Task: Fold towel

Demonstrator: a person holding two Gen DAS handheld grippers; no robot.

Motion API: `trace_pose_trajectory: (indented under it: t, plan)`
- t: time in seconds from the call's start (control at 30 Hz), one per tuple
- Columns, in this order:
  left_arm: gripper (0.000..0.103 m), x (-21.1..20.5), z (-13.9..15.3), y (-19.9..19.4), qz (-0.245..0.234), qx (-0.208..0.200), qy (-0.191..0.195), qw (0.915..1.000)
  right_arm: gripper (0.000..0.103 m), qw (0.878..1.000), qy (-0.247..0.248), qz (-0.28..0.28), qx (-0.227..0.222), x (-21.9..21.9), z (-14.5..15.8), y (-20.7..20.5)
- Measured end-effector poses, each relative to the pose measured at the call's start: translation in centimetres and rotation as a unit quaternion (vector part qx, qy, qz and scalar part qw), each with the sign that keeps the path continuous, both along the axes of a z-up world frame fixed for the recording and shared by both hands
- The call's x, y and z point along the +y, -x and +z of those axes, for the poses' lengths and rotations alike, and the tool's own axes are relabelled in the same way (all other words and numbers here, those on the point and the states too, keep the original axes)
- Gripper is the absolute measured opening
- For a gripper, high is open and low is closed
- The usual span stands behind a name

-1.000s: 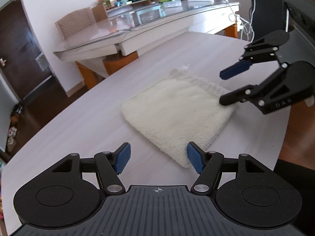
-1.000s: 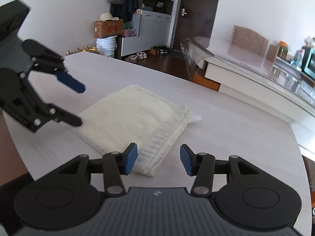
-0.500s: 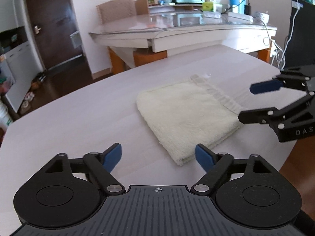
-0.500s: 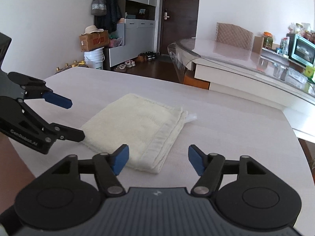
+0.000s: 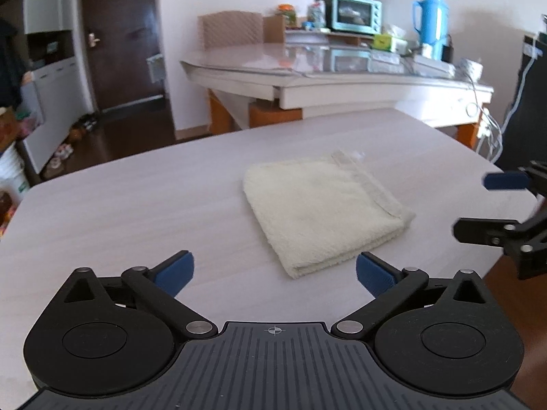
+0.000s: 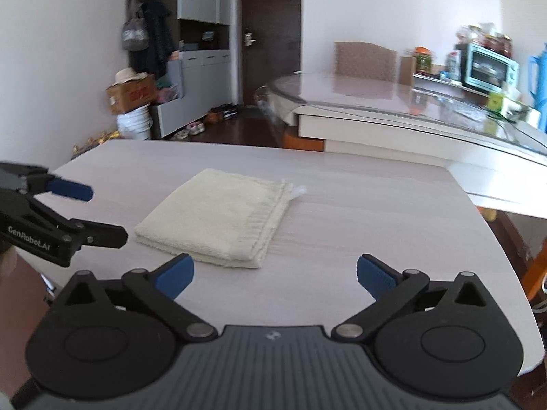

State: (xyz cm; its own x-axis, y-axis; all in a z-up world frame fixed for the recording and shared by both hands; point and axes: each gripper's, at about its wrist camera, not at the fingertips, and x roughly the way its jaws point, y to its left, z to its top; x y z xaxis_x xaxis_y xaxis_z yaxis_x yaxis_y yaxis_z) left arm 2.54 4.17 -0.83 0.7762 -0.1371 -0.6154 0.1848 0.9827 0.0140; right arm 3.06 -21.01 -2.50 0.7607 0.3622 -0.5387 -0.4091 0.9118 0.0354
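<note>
The towel (image 5: 323,210) is lying folded into a compact, roughly square pad near the middle of the table (image 5: 136,205), w/ stacked layers showing along the near edge, so it's already sitting the way the task wants; whether another fold is meant, the frames aren't settling. The left gripper (image 5: 275,271) is hovering just short of the towel's near corner, jaws spread wide, holding nothing. The right gripper (image 6: 275,271) is likewise gaping wide and empty, hanging off the hemmed side of the towel (image 6: 218,217); in the left view it's showing at the far right edge, apart from the cloth. Handling-wise: it's looking like soft, fluffy terry, light, limp, not fragile and not slippery, so it'll be sagging and drooping if lifted by one point. Best hold, imo, is pinching a corner or the flat woven hem strip on the right side, taking all layers together so the stack isn't peeling apart; two corners at once would be keeping it flat. Vs. 1 s ago: both grippers are sitting further back and higher, w/ more table showing around the towel, and the right gripper, then right over the towel's edge, is now clear of it. Jaws are reading wider too. Towel itself isn't shifting.
</note>
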Motion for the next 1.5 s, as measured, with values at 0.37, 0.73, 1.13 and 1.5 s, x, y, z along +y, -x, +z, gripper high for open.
trace_pose_trajectory:
  t: [0.37,0.73,1.13,1.5]
  plan:
    - [0.103,0.9,0.5,0.6,0.037,0.008,0.044,0.9983,0.103,1.000,-0.024,-0.005,0.012,-0.2,0.9,0.5]
    - [0.103,-0.3,0.6,1.1,0.019,0.005,0.019,0.9996,0.103,1.000,0.011,0.001,0.022,1.2,2.2,0.0]
    - [0.103,-0.3,0.1,0.8,0.029,0.013,0.022,0.9993,0.103,0.999,0.023,0.010,0.024,2.4,3.5,0.1]
    - [0.103,0.4,0.1,-0.6,0.033,0.012,0.007,0.9994,0.103,0.999,0.020,0.008,0.044,2.3,2.6,-1.9]
